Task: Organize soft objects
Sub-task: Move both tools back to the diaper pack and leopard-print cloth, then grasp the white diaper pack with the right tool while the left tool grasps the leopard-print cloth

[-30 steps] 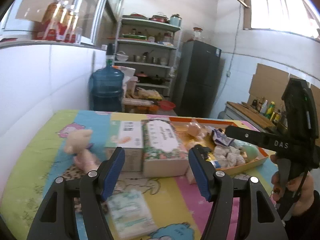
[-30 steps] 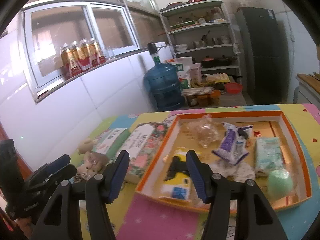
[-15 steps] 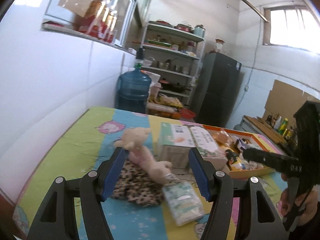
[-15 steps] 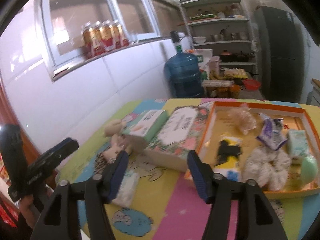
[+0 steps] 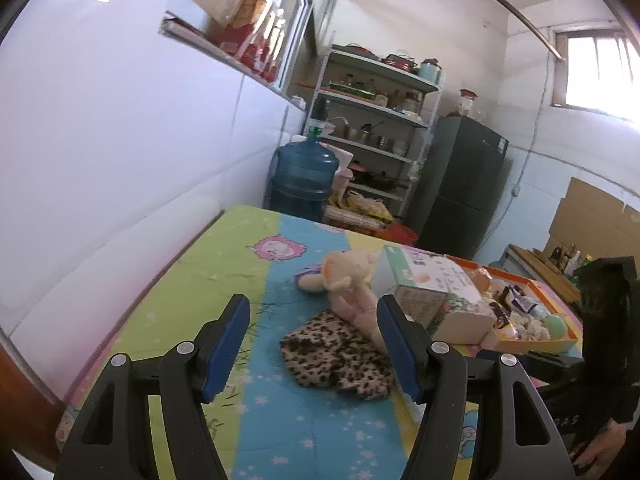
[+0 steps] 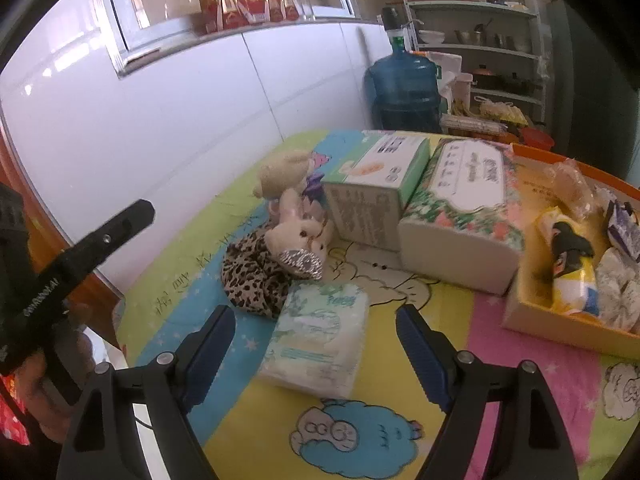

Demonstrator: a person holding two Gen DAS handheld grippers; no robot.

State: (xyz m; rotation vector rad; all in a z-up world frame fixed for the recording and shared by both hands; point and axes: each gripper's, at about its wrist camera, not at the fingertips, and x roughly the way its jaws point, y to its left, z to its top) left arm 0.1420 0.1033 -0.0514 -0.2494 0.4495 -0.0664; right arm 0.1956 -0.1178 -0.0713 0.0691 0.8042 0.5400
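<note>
Left gripper (image 5: 312, 344): jaws spread wide, nothing between the pads. Seen through the gap in the left wrist view, at lower centre of frame, is a leopard cloth (image 5: 336, 354) lying flat on the mat (image 5: 224, 264). A plush bear (image 5: 346, 280) lies just above it, its legs touching the cloth.

Right gripper (image 6: 316, 344): jaws opening. A tissue pack (image 6: 320, 338) lies on the mat between the fingertips at lower centre of the right wrist view; the pads are not pressed on it. The pack's upper left corner touches the cloth.

Two boxes are noted right of the bear: a green box (image 6: 376, 188) and, touching it on the right, a floral box (image 6: 464, 208). An orange tray (image 6: 560, 332) sits at the right edge of frame, beside the floral box, holding several small soft items.

In the background, upper centre, a water jug (image 5: 304, 176) stands before a shelf rack (image 5: 376, 120).
</note>
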